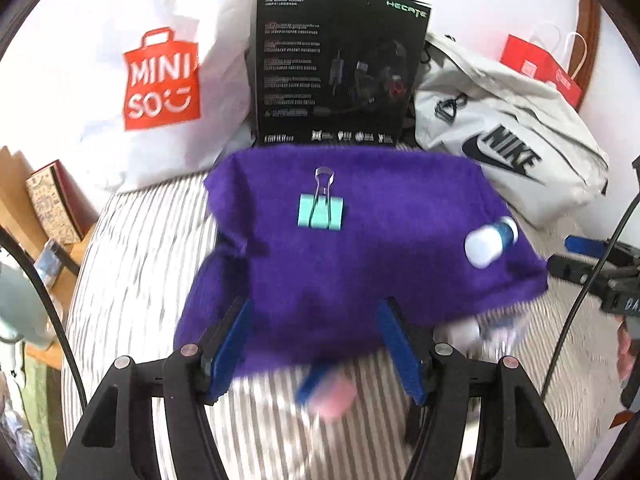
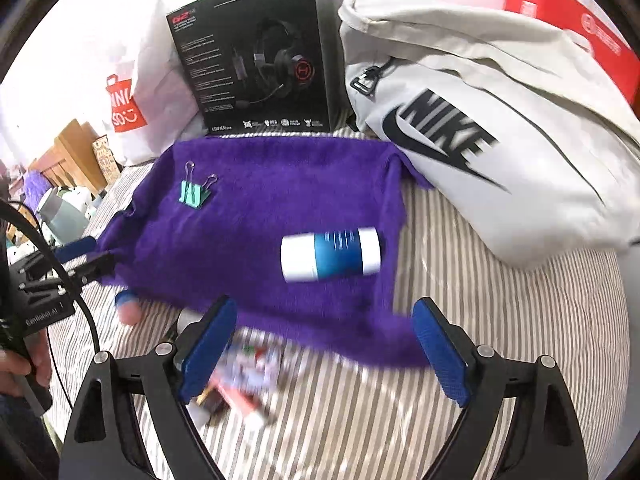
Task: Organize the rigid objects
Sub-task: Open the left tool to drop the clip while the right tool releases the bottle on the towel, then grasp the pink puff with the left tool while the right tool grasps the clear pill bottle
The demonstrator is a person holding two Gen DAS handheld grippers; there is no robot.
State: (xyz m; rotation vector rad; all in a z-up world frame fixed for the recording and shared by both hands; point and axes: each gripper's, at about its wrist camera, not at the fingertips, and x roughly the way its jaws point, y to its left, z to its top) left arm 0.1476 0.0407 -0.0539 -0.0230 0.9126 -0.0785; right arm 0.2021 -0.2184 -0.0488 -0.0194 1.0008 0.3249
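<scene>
Left gripper (image 1: pixel 316 344): jaws spread, empty, over purple cloth (image 1: pixel 360 264).
Right gripper (image 2: pixel 324 344): spread wide, empty.
Bottle (image 2: pixel 331 255): lying on the cloth.

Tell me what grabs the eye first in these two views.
The purple cloth spread over the striped bed dominates, with a mint binder clip near its far side and a white-and-blue bottle lying on its right part. Behind it stand a black headset box and a grey Nike bag. Both grippers are open and empty.
</scene>
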